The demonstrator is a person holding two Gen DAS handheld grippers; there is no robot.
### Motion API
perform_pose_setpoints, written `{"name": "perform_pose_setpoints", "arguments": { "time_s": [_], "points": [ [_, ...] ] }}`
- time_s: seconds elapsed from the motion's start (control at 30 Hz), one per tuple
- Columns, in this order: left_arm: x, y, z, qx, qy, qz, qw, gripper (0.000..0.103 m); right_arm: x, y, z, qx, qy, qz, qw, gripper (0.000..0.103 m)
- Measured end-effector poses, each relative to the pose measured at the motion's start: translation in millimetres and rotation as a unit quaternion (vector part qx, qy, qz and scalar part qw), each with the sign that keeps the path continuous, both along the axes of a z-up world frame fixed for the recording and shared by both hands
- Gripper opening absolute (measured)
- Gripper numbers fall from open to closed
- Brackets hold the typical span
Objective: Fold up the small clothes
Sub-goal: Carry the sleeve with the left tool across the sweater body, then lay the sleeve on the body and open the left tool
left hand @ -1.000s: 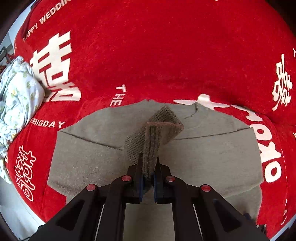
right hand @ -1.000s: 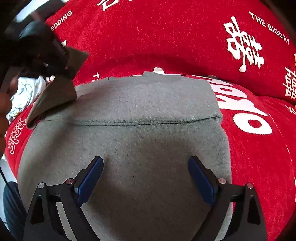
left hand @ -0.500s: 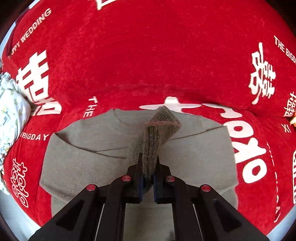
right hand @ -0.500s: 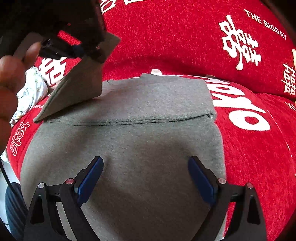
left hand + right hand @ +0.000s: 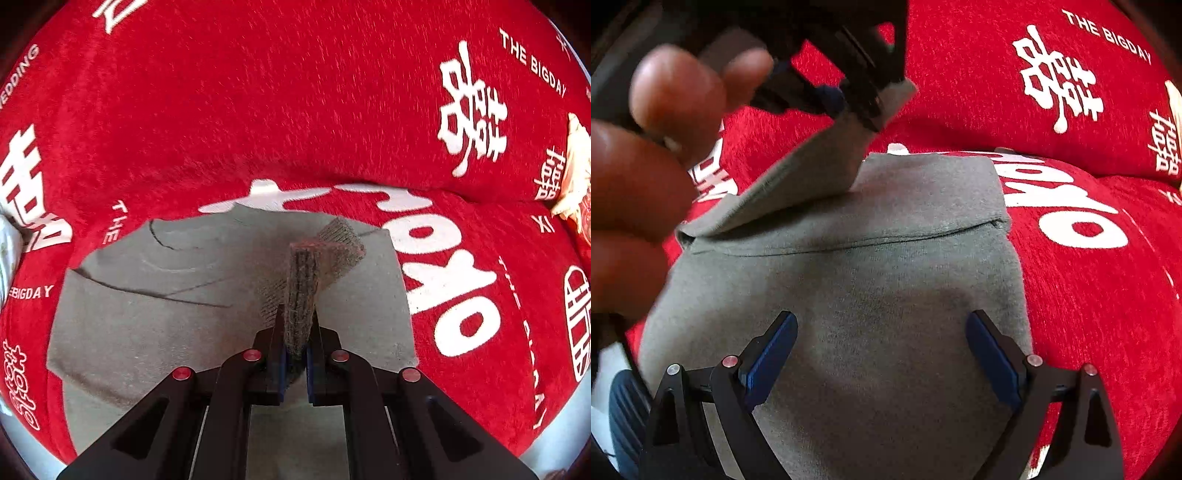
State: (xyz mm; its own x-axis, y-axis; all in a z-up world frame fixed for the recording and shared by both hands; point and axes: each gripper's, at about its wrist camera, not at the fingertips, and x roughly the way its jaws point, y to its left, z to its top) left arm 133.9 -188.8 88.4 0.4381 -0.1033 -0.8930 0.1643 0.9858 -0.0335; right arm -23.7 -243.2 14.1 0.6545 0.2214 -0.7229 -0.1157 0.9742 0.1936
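Clamped tight on a doubled-up ribbed cuff, the left gripper holds that end of the sleeve raised above the grey knitted sweater, which lies flat on the red plush cover with white lettering. Nearest, the right gripper hovers low over the sweater's near half with its blue-padded jaws wide apart and nothing between them. Just beyond it a fold line runs left to right across the garment. From the left end of that line the lifted sleeve slants up and rightwards to the left gripper, borne by a blurred hand. The sleeve's long axis points across the body towards its right edge, so I judge the left hand alone carries this fold over. Farthest is the cover's raised back.
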Motion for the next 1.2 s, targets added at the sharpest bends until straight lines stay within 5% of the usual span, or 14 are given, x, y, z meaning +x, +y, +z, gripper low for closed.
{"name": "perform_pose_setpoints", "arguments": {
  "time_s": [0.33,0.53,0.9,1.0,1.07,1.13,1.2],
  "points": [
    [12.3,-10.6,-19.6,-0.072,0.036,-0.049,0.9956,0.008,-1.6,1.3,-0.2,-0.004,-0.008,-0.002,1.0,0.095],
    [18.1,-18.2,-33.0,-0.077,0.047,-0.069,0.9936,0.008,-2.2,6.5,-0.7,-0.023,-0.011,-0.001,1.0,0.095],
    [28.7,-11.8,-63.6,-0.151,0.095,-0.08,0.9806,0.009,-4.0,16.1,-3.0,-0.054,-0.014,0.001,0.998,0.095],
    [29.3,-9.2,-66.7,-0.174,0.104,-0.086,0.9754,0.029,-4.3,17.8,-3.4,-0.058,-0.014,0.002,0.998,0.095],
    [27.7,-9.2,-63.3,-0.18,0.101,-0.091,0.9742,0.068,-5.4,18.3,-3.4,-0.057,-0.015,0.005,0.998,0.096],
    [24.5,-10.4,-57.8,-0.157,0.087,-0.088,0.9798,0.094,-5.1,18.3,-3.1,-0.056,-0.014,0.008,0.998,0.097],
    [20.7,-7.4,-49.7,-0.137,0.07,-0.094,0.9836,0.094,-4.4,18.3,-2.7,-0.057,-0.013,0.01,0.998,0.098]
  ]
}}
